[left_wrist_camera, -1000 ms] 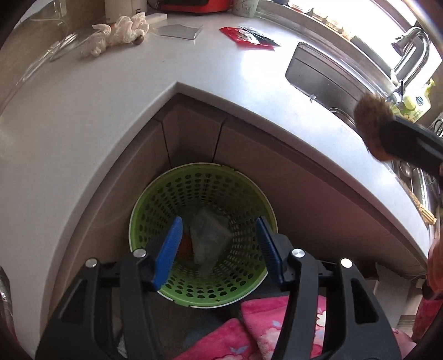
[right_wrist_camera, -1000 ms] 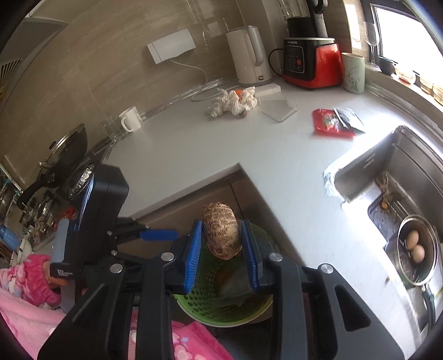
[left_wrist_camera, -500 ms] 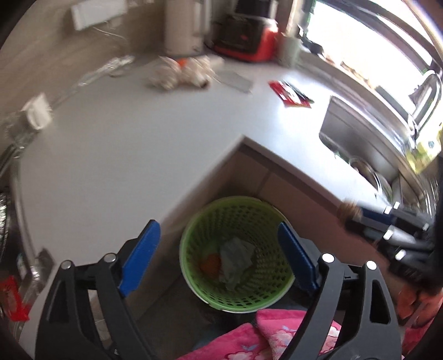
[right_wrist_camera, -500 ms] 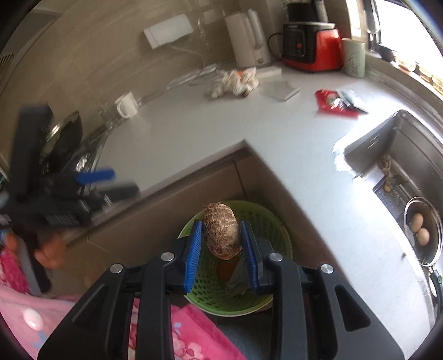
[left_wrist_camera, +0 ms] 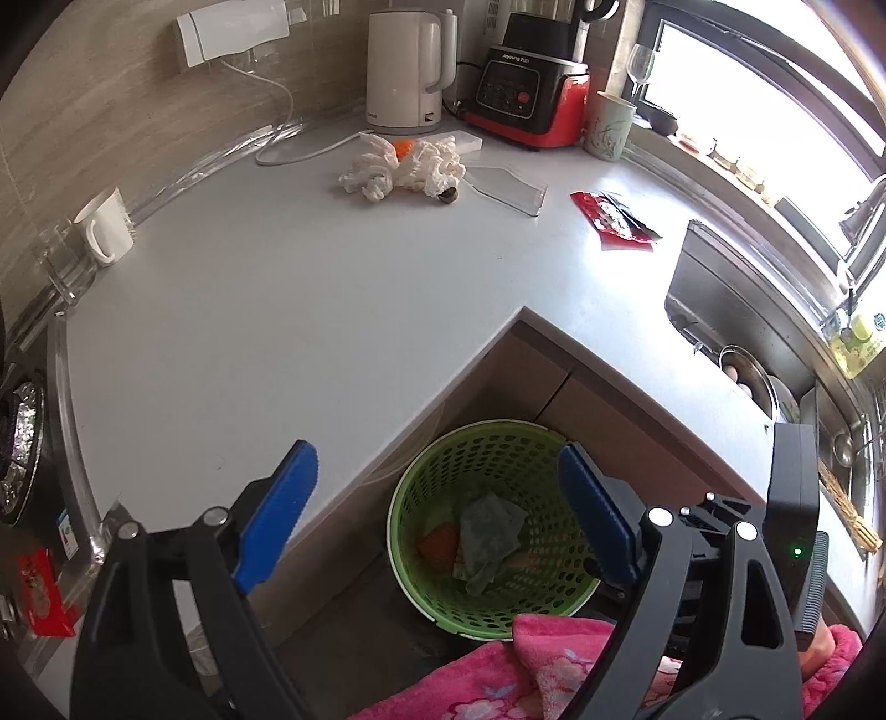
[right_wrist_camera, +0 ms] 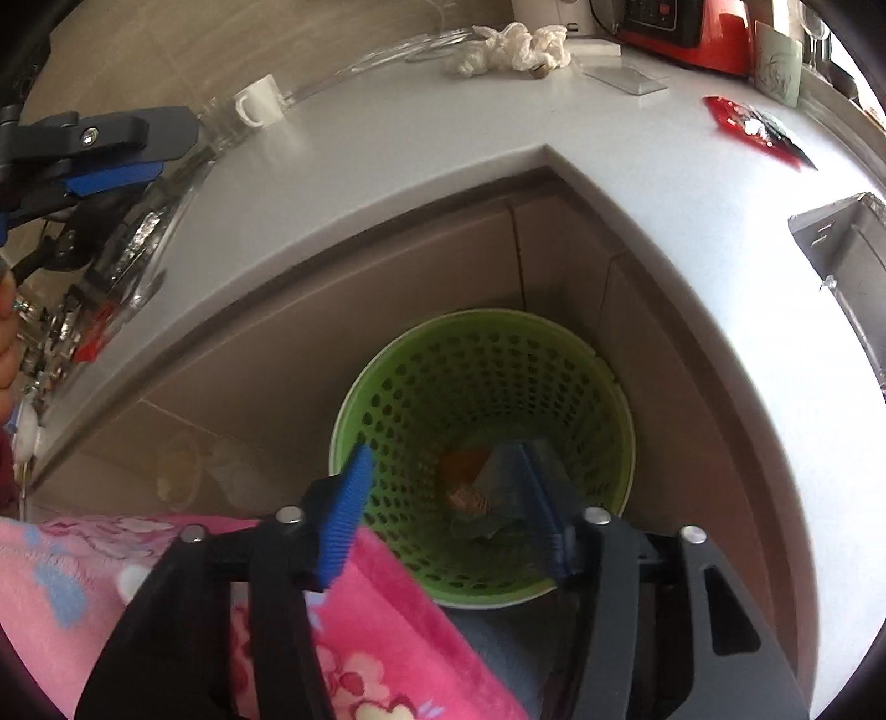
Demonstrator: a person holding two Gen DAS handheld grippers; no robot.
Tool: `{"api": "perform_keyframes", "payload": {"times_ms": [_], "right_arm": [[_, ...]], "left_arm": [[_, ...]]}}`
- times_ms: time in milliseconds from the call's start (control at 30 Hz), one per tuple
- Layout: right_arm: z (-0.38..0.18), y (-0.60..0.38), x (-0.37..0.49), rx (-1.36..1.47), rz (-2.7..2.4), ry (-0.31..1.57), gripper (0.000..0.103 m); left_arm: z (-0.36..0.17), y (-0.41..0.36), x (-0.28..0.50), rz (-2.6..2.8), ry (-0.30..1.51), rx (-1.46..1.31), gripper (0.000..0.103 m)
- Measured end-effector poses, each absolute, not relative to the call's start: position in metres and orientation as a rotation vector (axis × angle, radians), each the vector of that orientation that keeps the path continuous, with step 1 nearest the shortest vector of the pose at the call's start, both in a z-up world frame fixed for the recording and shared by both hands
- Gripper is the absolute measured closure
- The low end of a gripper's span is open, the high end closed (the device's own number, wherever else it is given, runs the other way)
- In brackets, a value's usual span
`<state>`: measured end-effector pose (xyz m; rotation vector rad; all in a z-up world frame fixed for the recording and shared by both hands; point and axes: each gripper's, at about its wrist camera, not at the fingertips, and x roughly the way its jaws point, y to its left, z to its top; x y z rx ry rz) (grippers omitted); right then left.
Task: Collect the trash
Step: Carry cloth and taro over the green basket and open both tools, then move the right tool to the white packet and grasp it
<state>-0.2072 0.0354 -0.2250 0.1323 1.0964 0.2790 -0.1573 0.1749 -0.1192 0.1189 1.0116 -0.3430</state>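
A green perforated trash basket (left_wrist_camera: 443, 471) (right_wrist_camera: 620, 443) stands on the floor in the inner corner of the white counter. In it lie a grey wrapper (left_wrist_camera: 490, 531), an orange scrap (left_wrist_camera: 437, 545) and the brown taro (right_wrist_camera: 468, 498). My left gripper (left_wrist_camera: 437, 520) is open and empty, raised above the counter edge left of the basket. My right gripper (right_wrist_camera: 448, 504) is open and empty right above the basket. On the counter lie crumpled white tissue (left_wrist_camera: 398, 166) (right_wrist_camera: 509, 44) and a red snack wrapper (left_wrist_camera: 614, 221) (right_wrist_camera: 753, 130).
A kettle (left_wrist_camera: 404, 66), a red blender base (left_wrist_camera: 526, 99), a cup (left_wrist_camera: 609, 127), a clear plastic lid (left_wrist_camera: 509, 188) and a white mug (left_wrist_camera: 105, 227) stand on the counter. The sink (left_wrist_camera: 736, 310) with a pot of eggs is right. Pink fabric (right_wrist_camera: 166, 581) lies below.
My right gripper has opened and let go of the brown taro, which now lies in the basket. My left gripper has opened wider and risen away from the basket.
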Motion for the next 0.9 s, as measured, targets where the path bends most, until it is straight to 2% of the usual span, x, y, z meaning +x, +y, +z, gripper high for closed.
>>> {"api": "perform_keyframes", "payload": {"times_ms": [200,433,533,600,800,900], "right_arm": [[-0.196,0.005,-0.191,0.159,0.255,1.015,0.048],[-0.152,-0.064,-0.157,0.147,0.141,0.895,0.035],[-0.138,-0.098,-0.133,0.116,0.089,0.865,0.034],[-0.134,-0.118,-0.116,0.105,0.067,0.853,0.034],[-0.133,-0.180,-0.063,0.100,0.018,0.833,0.026],[-0.137,-0.203,-0.042,0.104,0.016,0.841,0.025]], "left_arm": [[-0.121,0.163,-0.147,-0.343,1.021,0.102,0.018],[-0.112,0.133,-0.127,-0.355,1.005,0.082,0.018],[-0.105,0.115,-0.116,-0.361,0.984,0.075,0.017],[-0.101,0.100,-0.107,-0.368,0.969,0.066,0.014],[-0.094,0.054,-0.074,-0.374,0.960,0.052,0.013],[-0.093,0.027,-0.057,-0.378,0.961,0.050,0.012]]}}
